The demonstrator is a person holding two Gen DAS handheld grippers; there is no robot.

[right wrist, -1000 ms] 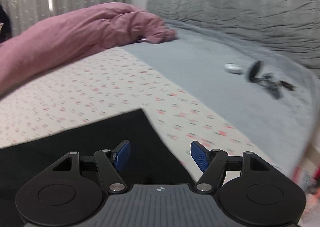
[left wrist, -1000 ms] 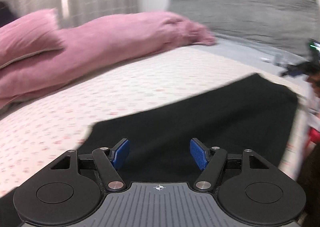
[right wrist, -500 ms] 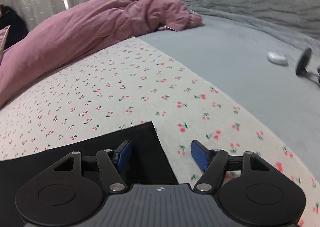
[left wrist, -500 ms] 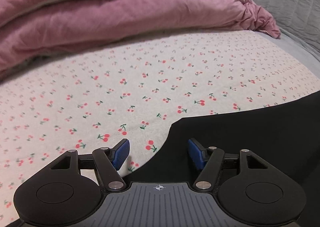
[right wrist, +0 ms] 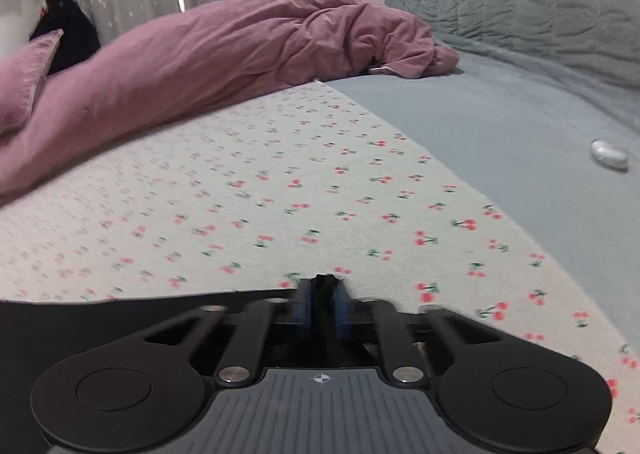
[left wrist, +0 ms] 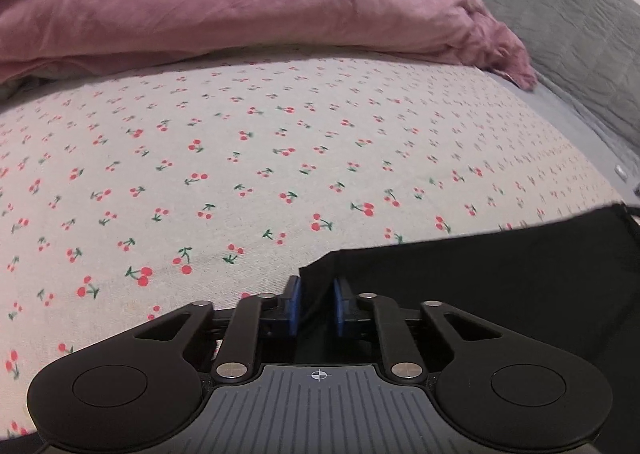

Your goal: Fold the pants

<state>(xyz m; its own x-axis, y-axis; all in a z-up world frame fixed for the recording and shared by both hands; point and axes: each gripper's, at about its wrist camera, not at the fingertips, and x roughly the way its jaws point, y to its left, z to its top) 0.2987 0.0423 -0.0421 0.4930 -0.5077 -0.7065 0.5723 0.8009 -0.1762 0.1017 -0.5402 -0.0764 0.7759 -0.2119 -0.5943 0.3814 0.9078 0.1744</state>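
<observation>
Left wrist view: left gripper [left wrist: 316, 304] has its blue pads nearly together, pinching the near-left corner of the flat black fabric pants [left wrist: 500, 286]. Pants lie spread to the right on the cream cherry-print bedsheet [left wrist: 240, 157], far edge running toward the right of the frame. Crumpled pink duvet [left wrist: 248, 1] sits well behind, grey quilted headboard cushion [left wrist: 568, 21] at far right. A narrow gap shows between the pads, so the bite looks shallow (my read, not certain).

Right wrist view: right gripper [right wrist: 322, 310] is clamped on the opposite corner of the pants, with a small tuft of black cloth poking up between the pads [right wrist: 340, 308]. Rest of the pants trails left along the bottom edge. Grey fleece blanket [right wrist: 520, 125] to the right carries a small white oval case [right wrist: 608, 151], well apart from the cloth.

Risks, judging from here:
- Left corner slips out on lift if that bite only has one layer.
- Uneven lift of the two corners would skew the fold line.
- Dragging low could bunch the bedsheet under the cloth.
</observation>
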